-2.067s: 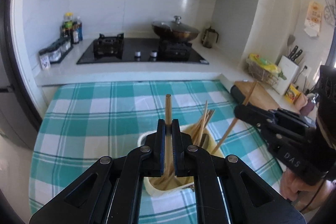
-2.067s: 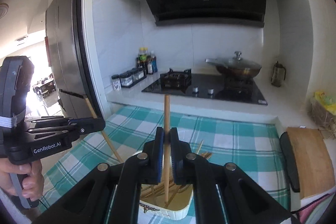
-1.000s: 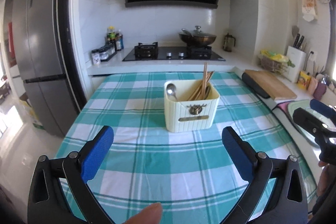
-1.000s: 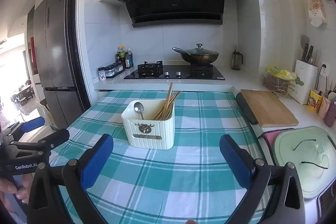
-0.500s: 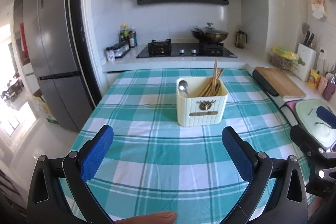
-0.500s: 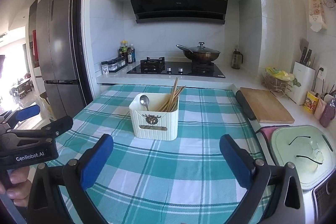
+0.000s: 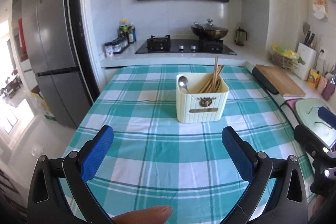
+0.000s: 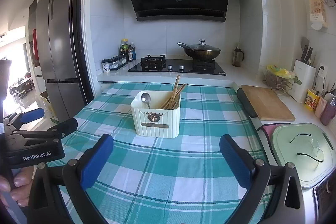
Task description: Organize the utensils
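1. One cream utensil holder [image 7: 202, 105] stands on the checked tablecloth [image 7: 147, 152], toward the far edge of the table and nearer its right side than its left.
2. Inside it, one metal spoon [image 7: 183, 83] leans in the left part, and a bundle of wooden chopsticks [image 7: 214, 79] leans in the right part; their number cannot be told.
3. Two grippers show. The left gripper [image 7: 168, 150] has its blue pads wide apart and holds nothing; the right gripper [image 8: 166, 153] is likewise spread and empty.
4. Both hang over the near edge of the table, well apart from the holder.
5. About two seconds ago each gripper was clamped on a chopstick right above the holder; now both chopsticks are in it, and both grippers have drawn back.
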A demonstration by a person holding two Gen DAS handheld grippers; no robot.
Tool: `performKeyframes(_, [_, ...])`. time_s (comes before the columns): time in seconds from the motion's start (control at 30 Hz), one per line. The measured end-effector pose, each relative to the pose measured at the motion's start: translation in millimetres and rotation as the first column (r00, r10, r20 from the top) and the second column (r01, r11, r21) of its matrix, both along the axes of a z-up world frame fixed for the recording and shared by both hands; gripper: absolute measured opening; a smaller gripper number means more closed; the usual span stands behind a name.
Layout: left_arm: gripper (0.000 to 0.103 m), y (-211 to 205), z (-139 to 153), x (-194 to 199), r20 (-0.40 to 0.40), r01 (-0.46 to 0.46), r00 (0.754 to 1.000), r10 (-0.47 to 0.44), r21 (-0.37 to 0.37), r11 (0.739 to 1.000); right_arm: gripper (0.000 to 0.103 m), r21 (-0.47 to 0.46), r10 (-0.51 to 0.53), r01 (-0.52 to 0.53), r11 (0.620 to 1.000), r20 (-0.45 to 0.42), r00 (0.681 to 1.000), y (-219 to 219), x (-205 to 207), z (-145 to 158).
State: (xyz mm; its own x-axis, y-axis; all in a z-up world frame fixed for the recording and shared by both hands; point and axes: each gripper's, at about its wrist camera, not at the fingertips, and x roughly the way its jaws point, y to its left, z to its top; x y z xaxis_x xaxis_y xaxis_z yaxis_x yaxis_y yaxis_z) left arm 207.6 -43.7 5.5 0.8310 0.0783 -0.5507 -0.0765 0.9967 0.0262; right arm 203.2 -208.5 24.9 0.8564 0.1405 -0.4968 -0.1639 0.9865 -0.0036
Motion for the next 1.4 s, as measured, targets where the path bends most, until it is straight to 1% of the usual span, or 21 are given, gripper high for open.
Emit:
performKeyframes(0.53, [0.103, 2.4, -4.6, 4.4, -0.014, 0.008, 1.000, -0.008, -0.008, 1.000, 0.103, -0.010, 0.007, -0.007, 1.000, -0.013, 1.000, 3.7, 3.5, -1.5])
performKeyframes(1.4, [0.103, 3.5, -5.0, 3.1, -0.012, 0.010, 1.000, -0.010, -0.013, 1.000, 0.103, -0.018, 0.017, -0.017, 1.000, -0.013, 1.000, 7.9, 4.0, -2.7])
